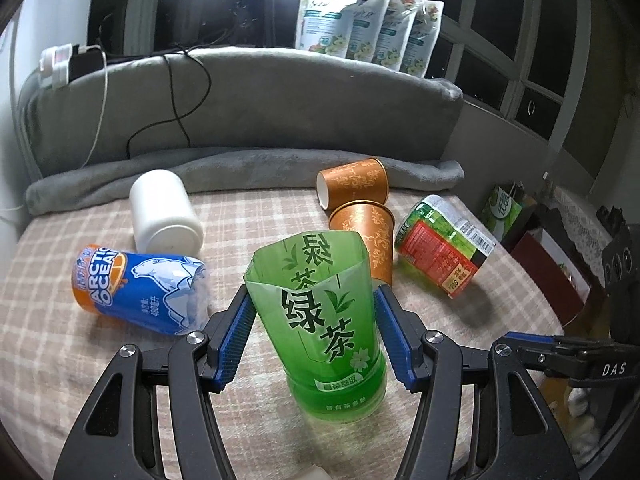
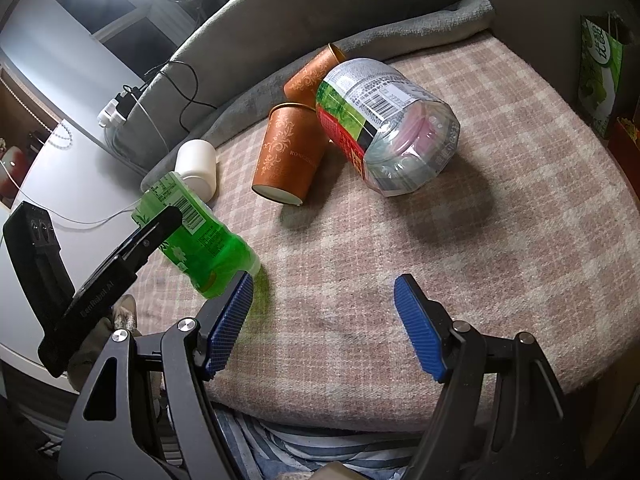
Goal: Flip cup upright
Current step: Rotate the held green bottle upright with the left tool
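Left gripper [image 1: 315,332] jaws flanking upright green cup [image 1: 320,320], touching unclear

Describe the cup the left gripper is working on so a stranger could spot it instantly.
On the plaid blanket, nearest the camera, the green cut-bottle cup stands between the blue pads of the left gripper, ahead of two orange paper cups. It alone is translucent green with large Chinese tea lettering, its cut open end facing up.

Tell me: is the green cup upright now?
Upright: the green cup stands on its base, open end up, between the left fingers.
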